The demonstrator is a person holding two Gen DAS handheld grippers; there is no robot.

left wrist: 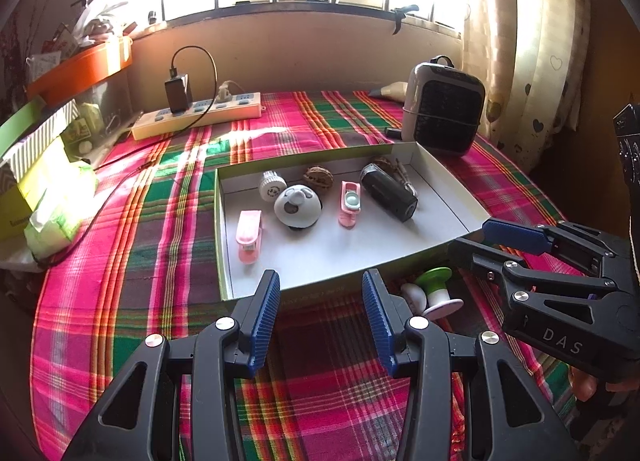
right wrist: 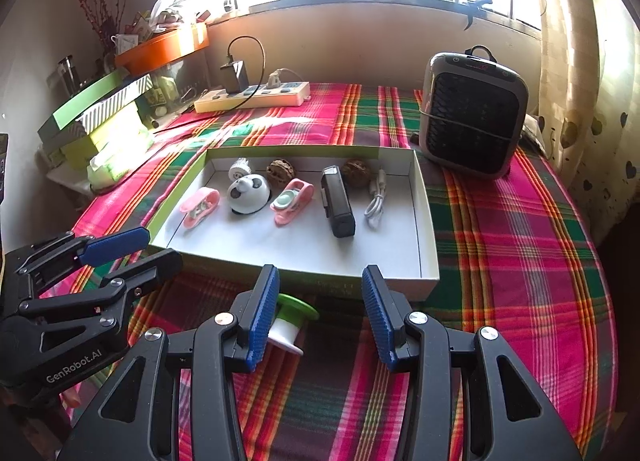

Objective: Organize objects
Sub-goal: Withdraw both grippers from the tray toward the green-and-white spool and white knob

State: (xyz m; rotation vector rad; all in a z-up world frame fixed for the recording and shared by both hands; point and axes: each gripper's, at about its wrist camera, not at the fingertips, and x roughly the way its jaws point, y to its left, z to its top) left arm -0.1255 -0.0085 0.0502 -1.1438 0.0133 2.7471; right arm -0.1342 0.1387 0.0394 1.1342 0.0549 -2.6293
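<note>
A shallow white cardboard tray (left wrist: 440,205) (right wrist: 424,221) lies on the plaid cloth. It holds two pink clips (left wrist: 249,235) (right wrist: 200,205), a panda-faced round gadget (left wrist: 298,205) (right wrist: 248,193), two walnuts (left wrist: 318,178) (right wrist: 281,172), a black box-shaped device (left wrist: 390,193) (right wrist: 338,201), a white plug (left wrist: 272,184) and a white cable (right wrist: 376,201). A green-and-white spool (left wrist: 436,289) (right wrist: 290,321) lies on the cloth outside the tray's near edge. My left gripper (left wrist: 320,317) (right wrist: 128,257) is open and empty, left of the spool. My right gripper (right wrist: 320,313) (left wrist: 476,239) is open and empty, just right of the spool.
A small heater (left wrist: 444,109) (right wrist: 472,113) stands behind the tray at the right. A power strip (left wrist: 196,117) (right wrist: 256,95) with a charger lies at the back. Boxes and a tissue pack (left wrist: 48,197) (right wrist: 112,129) crowd the left edge. A curtain (left wrist: 528,41) hangs at the right.
</note>
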